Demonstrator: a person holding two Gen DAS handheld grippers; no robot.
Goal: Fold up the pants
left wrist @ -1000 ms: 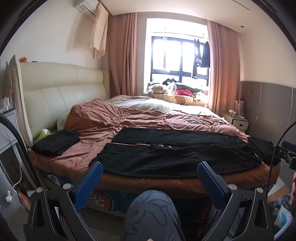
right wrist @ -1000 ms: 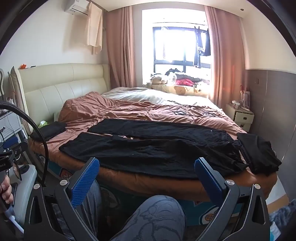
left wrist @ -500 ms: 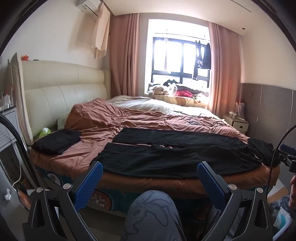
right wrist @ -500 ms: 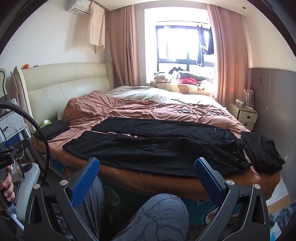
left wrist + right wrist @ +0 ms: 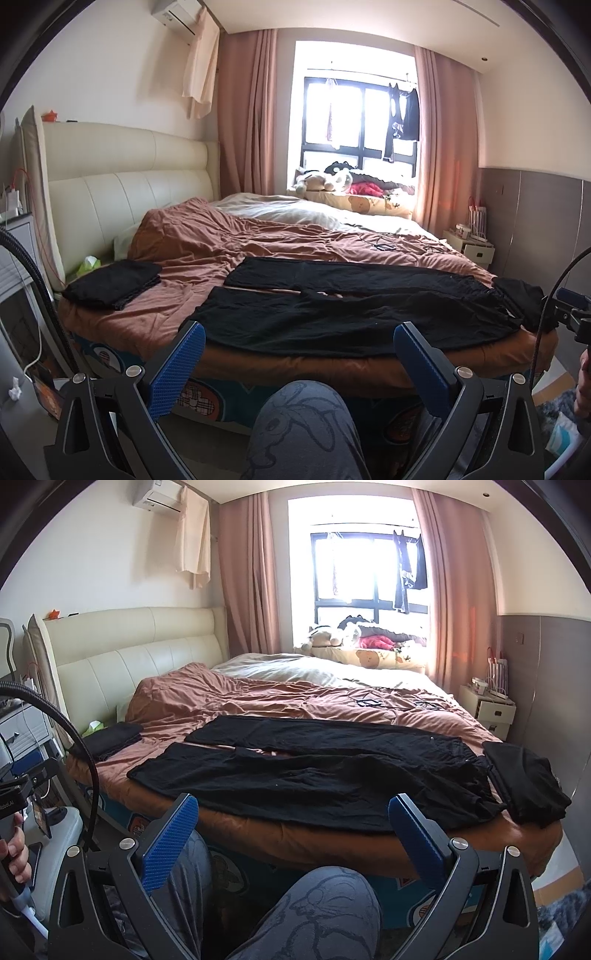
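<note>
While both sets of blue-padded jaws stand wide apart and hold nothing, the left gripper (image 5: 297, 347) and right gripper (image 5: 293, 818) hover short of the bed's near edge, above the person's grey patterned knee (image 5: 328, 908). Beyond them the long black pants (image 5: 314, 771) lie spread flat across the rust-brown bedspread (image 5: 236, 698), legs pointing left. A folded black garment (image 5: 112, 282) rests near the cream padded headboard (image 5: 122, 173), another (image 5: 524, 782) just right of the waistband.

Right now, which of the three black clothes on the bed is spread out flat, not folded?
The pants in the middle, both legs laid out long. The left pile and right pile are folded.
</note>
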